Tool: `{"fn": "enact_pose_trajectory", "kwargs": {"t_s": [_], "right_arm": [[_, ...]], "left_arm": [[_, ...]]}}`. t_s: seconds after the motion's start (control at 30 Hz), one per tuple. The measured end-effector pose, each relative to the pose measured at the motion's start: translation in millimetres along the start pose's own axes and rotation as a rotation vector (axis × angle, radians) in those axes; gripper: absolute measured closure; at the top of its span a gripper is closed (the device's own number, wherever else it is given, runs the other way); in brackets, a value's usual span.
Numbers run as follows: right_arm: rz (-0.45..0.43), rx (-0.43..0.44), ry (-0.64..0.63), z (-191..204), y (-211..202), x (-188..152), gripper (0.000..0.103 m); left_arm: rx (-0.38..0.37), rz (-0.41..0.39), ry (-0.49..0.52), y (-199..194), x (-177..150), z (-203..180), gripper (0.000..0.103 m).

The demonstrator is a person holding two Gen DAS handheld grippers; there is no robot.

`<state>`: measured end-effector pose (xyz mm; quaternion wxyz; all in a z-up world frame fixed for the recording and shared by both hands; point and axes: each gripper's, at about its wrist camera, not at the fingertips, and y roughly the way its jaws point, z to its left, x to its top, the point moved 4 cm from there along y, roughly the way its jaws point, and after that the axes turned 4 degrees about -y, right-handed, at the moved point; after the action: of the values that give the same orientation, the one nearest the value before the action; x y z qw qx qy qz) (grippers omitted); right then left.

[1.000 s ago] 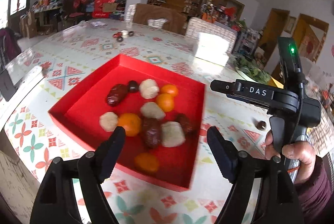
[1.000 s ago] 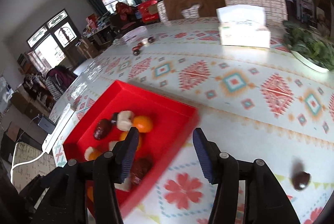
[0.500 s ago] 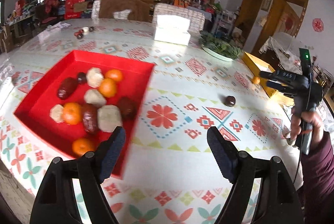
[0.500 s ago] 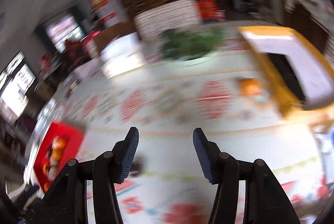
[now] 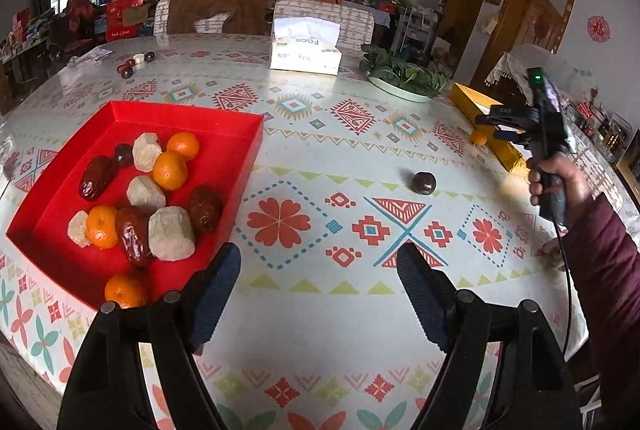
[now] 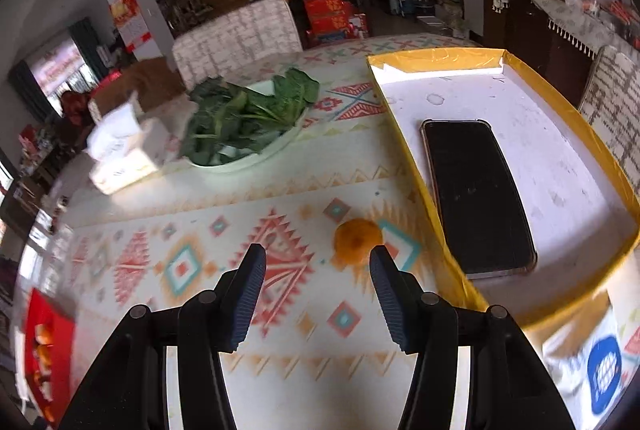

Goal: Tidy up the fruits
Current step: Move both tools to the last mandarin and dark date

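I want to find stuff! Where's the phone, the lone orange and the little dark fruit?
phone [image 6: 478, 195], right wrist view, screen middle.
lone orange [image 6: 357, 238], right wrist view, top.
dark fruit [image 5: 423, 183], left wrist view, centre.

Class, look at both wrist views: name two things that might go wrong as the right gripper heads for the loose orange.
The orange lies close beside the yellow tray, so a finger might strike its wall. The open right gripper may nudge the round orange, and it could roll away.
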<state>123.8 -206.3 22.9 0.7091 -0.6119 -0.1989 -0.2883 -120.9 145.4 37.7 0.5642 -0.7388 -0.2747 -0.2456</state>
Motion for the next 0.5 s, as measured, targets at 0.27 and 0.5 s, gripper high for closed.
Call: {"fn": "enact_pose_trajectory", "kwargs": {"t_s": [0.27,0.5], "right_arm": [[0.069,-0.13,-0.03,-7,42,1,0.066],[0.067,-0.116,-0.011,-8,31,-8,0.067]], "left_arm": [[0.001,0.039,0.007,19,2,-2,0.023],[-0.016,0.056,0.049,31,3,-19,0.023]]}}
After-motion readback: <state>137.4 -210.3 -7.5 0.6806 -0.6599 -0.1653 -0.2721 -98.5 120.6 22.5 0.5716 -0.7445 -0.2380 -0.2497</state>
